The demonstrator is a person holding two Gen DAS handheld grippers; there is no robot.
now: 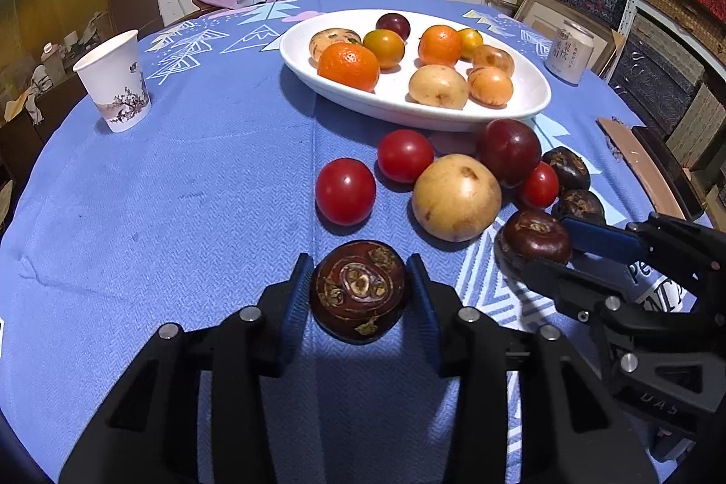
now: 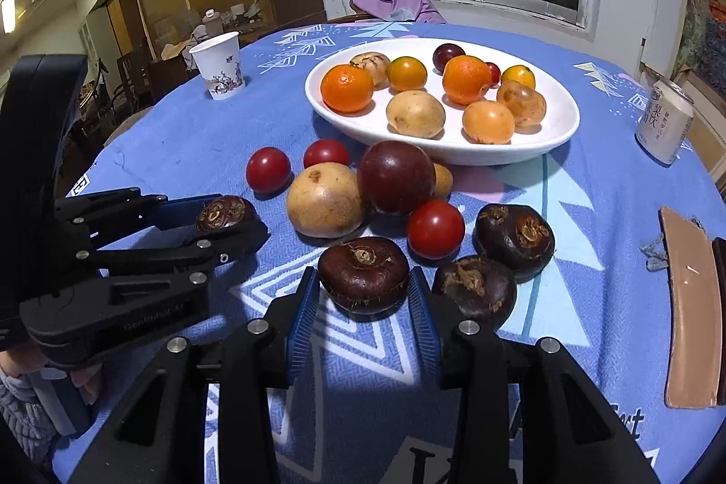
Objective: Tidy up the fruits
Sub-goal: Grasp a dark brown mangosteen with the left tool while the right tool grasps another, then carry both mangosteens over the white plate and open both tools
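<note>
A wide white oval ceramic dish [image 1: 522, 112] on the blue tablecloth [image 1: 181, 189] holds oranges and yellow fruits. Each gripper is clamped on a dark brown water chestnut: left gripper [image 1: 360, 293], right gripper [image 2: 363, 295]. Only the right view shows a sleeve [image 2: 18, 416].

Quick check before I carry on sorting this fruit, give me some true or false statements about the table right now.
1. The white plate holds two oranges. True.
2. The paper cup lies on its side. False: it stands upright.
3. Three red tomatoes lie on the cloth outside the plate. True.
4. The left gripper is empty. False: it grips a water chestnut; the right gripper grips a second water chestnut.
5. The can stands on the plate. False: it stands on the cloth beside it.
</note>
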